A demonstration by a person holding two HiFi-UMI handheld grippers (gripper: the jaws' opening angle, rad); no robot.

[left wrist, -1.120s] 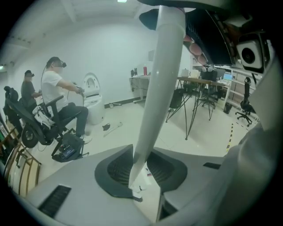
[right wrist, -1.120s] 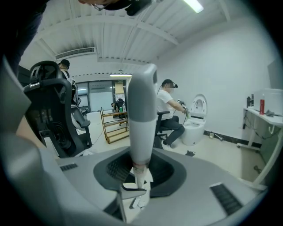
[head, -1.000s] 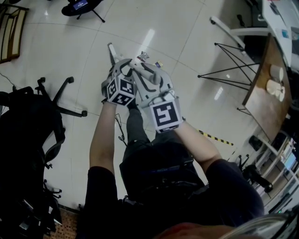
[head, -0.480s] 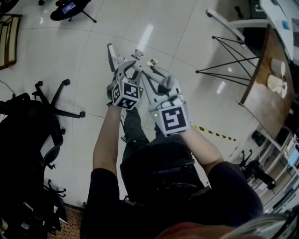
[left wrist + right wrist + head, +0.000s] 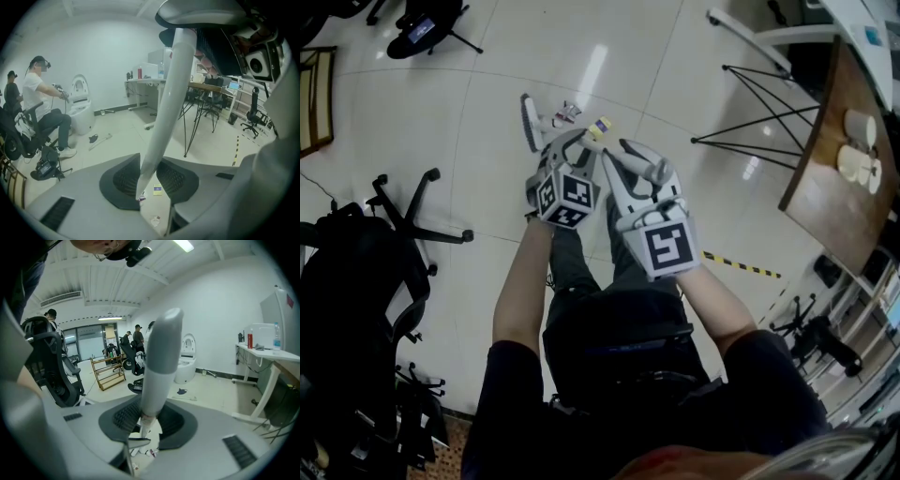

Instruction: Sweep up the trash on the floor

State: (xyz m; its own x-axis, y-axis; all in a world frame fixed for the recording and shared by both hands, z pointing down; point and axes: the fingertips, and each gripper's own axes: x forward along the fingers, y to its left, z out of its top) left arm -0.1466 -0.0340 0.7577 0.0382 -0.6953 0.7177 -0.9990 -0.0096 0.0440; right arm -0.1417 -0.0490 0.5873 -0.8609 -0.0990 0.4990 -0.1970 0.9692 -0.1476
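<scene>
Head view shows both hands out in front of the person. The left gripper (image 5: 570,150) and right gripper (image 5: 630,164) sit side by side, angled down at the floor (image 5: 487,84). We read this as a two-tool sweeping hold.

In the left gripper view, the jaws are clamped on a pale handle (image 5: 166,108) that runs down between the pads toward the floor. In the right gripper view, the jaws are closed around a grey handle (image 5: 157,366). Neither gripper is loose.

We judge each grip is kept low on its stick so the tools can be steered at the floor while the person stands. A pale tool head (image 5: 529,122) rests on the floor just ahead of the left gripper. We cannot tell whether it is a broom or a dustpan.

The trash (image 5: 567,114) is a few small scraps on the floor just beside that head, beyond the gripper tips. It also shows through the gap under the left jaws. None is collected yet.

Against the earlier frames, both grippers sit further right and lower in the head view. The tool head is now closer to the scraps, and both grips look unchanged.
</scene>
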